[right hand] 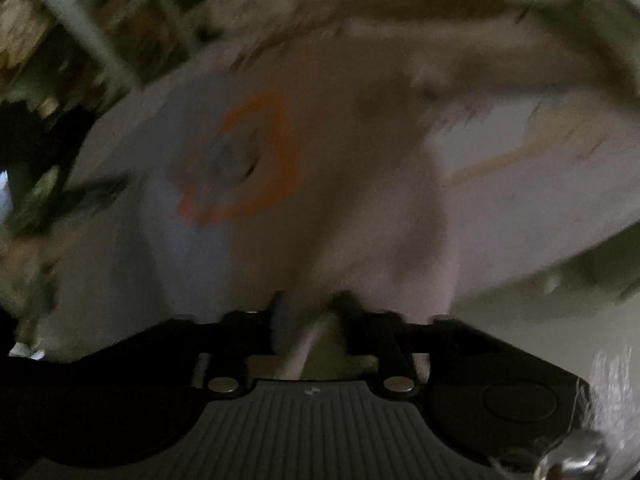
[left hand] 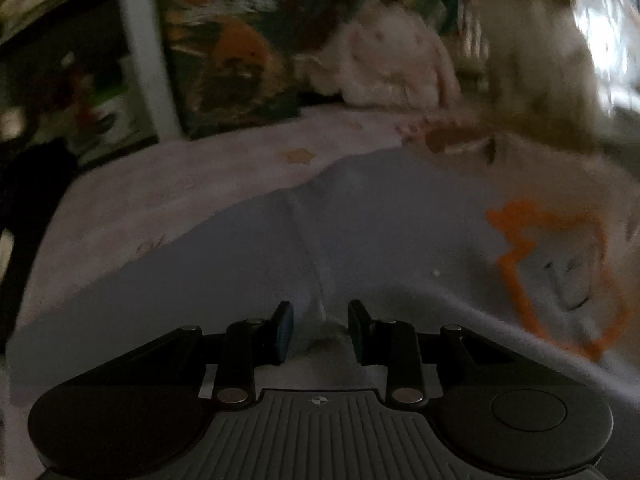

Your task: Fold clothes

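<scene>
The grey shirt point(left hand: 360, 232) with its orange print point(left hand: 560, 272) lay spread over the pale sheet point(left hand: 160, 184) on the bed, reaching down to the near edge, where both grippers worked. The left gripper point(left hand: 320, 330) had its jaws narrowed around a small bunch of the shirt's hem, though a gap showed on each side of the cloth, so the hold looked loose. The right gripper point(right hand: 308, 320) had a strip of the same shirt point(right hand: 340, 184) running between its jaws; blur made it impossible to tell whether they were clamped on it.

A loose pinch on the left could let the hem slide out once the cloth was lifted, leaving the fold lopsided. If one gripper pulled ahead of the other, the shirt could twist and drag the sheet.

The right view was heavily smeared. The pink cloth heap point(left hand: 392, 68) at the far edge of the bed was indistinct, and the shirt's sleeves and collar could not be made out.
</scene>
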Available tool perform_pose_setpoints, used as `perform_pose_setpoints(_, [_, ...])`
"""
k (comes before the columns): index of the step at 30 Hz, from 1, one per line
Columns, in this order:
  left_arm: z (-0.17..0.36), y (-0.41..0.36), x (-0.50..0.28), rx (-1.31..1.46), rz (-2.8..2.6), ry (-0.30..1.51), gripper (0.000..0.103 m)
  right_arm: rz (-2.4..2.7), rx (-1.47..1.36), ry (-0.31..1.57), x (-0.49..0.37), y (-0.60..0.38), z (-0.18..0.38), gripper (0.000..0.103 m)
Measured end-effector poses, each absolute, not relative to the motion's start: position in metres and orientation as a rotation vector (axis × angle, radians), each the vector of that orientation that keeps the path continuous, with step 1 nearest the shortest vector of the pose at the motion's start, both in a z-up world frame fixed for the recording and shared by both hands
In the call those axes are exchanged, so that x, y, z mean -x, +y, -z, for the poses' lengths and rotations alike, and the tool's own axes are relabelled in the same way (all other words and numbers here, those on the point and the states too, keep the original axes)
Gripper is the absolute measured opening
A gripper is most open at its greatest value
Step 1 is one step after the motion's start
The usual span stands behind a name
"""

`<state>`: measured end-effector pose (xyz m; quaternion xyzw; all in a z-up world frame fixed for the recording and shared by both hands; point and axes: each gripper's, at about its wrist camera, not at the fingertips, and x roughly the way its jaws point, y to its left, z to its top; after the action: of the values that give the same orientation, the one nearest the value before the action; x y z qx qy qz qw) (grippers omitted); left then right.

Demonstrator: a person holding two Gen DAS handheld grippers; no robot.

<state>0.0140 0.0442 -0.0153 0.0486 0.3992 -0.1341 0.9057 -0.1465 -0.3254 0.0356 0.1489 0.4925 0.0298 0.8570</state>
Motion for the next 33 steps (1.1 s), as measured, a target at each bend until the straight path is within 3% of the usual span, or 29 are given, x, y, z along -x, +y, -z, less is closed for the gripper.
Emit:
perform_pose_setpoints(12, [0.034,0.054,0.0,0.124,0.299,0.935,0.03,0.137,-0.088,0.952,0.077,-0.351,0.0,0.048])
perform_pose_setpoints(13, [0.035,0.054,-0.003,0.136,0.303,0.935,0.024,0.145,-0.087,0.95,0.074,-0.352,0.004,0.048])
perform_pose_setpoints(14, [0.036,0.053,-0.005,0.143,0.328,0.941,0.004,0.151,-0.091,0.949,0.07,-0.353,0.008,0.047])
perform_pose_setpoints(20, [0.032,0.085,0.002,0.173,0.285,0.904,0.003,0.125,-0.131,0.926,0.045,-0.352,0.018,0.012])
perform_pose_setpoints(23, [0.032,0.098,0.005,0.106,0.208,0.91,0.003,0.052,-0.131,0.911,0.023,-0.34,0.017,0.009])
perform_pose_setpoints(28, [0.032,0.105,-0.001,0.064,0.147,0.911,0.004,-0.029,0.132,0.868,-0.013,-0.284,0.02,0.007])
perform_pose_setpoints(33, [0.034,0.1,-0.002,0.017,0.142,0.89,0.004,-0.115,0.157,0.889,0.0,-0.278,0.018,0.007])
